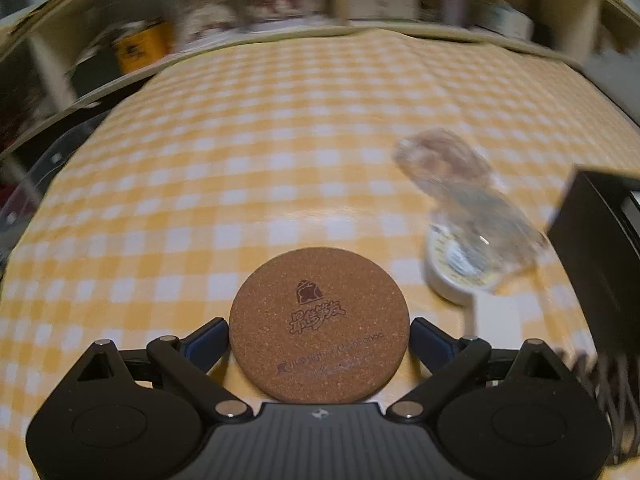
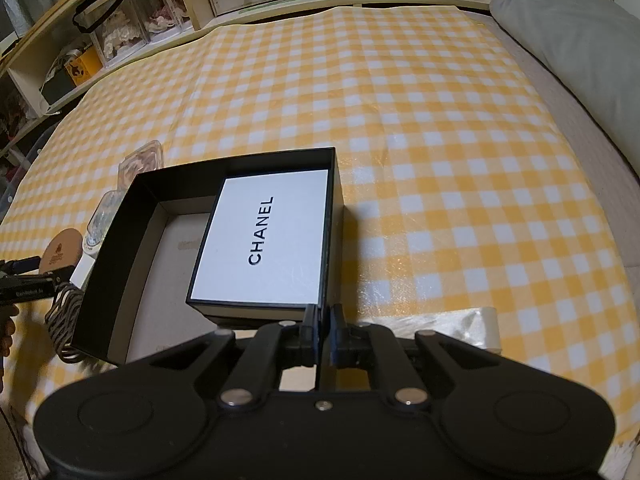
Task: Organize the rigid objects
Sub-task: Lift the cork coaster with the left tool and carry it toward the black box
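The left gripper (image 1: 319,340) is bracketing the cork coaster (image 1: 319,326) near the tablecloth's (image 1: 280,140) front edge, jaws spread wide at its rim, probably to lift it. The right gripper (image 2: 325,336) is pinching the black box's (image 2: 120,240) wall, steadying it for packing.

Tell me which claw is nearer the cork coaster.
Left. The left claw straddles the cork coaster, one finger on each side. The right claw is across the black box, clamped on its near wall.

Right gripper (image 2: 324,334) pinched tight on the near wall of the open black box (image 2: 120,248), white CHANEL box (image 2: 264,240) inside, cork coaster (image 2: 60,252) left, yellow checked cloth (image 2: 440,140) beneath
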A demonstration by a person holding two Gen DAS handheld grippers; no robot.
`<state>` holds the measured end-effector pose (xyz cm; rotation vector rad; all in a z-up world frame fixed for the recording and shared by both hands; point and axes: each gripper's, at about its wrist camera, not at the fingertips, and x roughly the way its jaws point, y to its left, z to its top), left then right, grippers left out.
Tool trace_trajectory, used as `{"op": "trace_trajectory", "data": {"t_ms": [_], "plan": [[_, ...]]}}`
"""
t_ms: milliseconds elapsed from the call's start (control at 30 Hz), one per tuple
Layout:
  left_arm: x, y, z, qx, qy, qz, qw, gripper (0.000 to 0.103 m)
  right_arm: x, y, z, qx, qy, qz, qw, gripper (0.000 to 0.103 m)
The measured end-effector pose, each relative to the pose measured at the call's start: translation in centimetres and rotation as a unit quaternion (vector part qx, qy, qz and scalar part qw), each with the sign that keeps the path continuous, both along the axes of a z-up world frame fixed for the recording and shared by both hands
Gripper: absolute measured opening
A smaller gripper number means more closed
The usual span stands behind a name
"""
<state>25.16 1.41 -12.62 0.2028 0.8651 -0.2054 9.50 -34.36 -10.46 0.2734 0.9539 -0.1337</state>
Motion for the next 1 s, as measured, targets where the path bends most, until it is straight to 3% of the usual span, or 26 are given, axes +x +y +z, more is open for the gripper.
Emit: {"op": "trace_trajectory", "data": {"t_ms": [200,400,733,1000], "plan": [[-0.2,1.4,3.6,-0.071,-0.043,0.062,0.9947,0.096,0.0,0.0,0.0,-0.001,0.000,0.000,1.000,0.006],[-2.4,-2.0,7.2,-0.134,-0.075,0.016,0.9879,0.096,0.0,0.0,0.0,-0.007,0.000,0.002,1.000,0.006],[-6.3,-12.3,7.3,-0.165,-0.026,-0.107,0.9802,0.096,0.0,0.1,0.0,-0.008,0.000,0.002,1.000,0.006],[-6.3,-20.0,5.3,-0.180,0.018,-0.131,0.9748,0.096,0.1,0.0,0.0,-0.010,0.000,0.004,1.000,0.006]]}}
